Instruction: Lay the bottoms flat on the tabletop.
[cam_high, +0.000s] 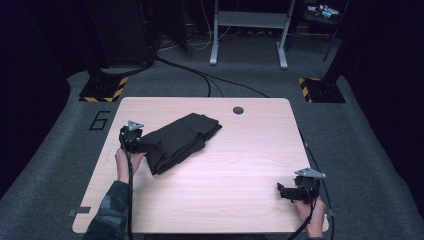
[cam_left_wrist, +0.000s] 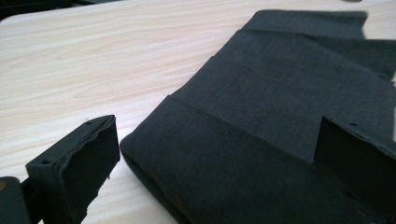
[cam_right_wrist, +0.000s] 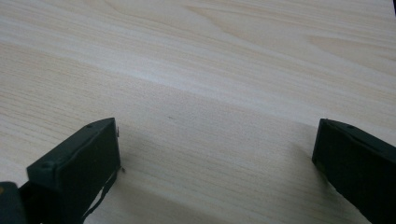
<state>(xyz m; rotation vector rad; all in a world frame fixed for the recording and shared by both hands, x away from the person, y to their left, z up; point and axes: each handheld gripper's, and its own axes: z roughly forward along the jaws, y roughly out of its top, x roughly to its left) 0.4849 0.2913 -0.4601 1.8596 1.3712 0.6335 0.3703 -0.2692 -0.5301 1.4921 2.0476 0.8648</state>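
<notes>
A dark folded cloth (cam_high: 181, 141) lies on the light wooden table (cam_high: 240, 160), left of centre, running diagonally from near left to far right. My left gripper (cam_high: 144, 145) sits at the cloth's near-left end, held by a hand. In the left gripper view the folded cloth (cam_left_wrist: 271, 121) lies between and ahead of the wide-apart jaws, and this gripper (cam_left_wrist: 217, 154) is open. My right gripper (cam_high: 282, 191) rests near the table's front right corner, away from the cloth. The right gripper (cam_right_wrist: 217, 154) is open over bare wood, nothing between its jaws.
A round dark hole (cam_high: 238, 110) marks the table's far edge. Beyond the table are grey carpet, cables, a metal desk frame (cam_high: 249, 30) and two stands with yellow-black striped bases (cam_high: 104, 90). A "6" (cam_high: 100, 120) is marked on the floor at left.
</notes>
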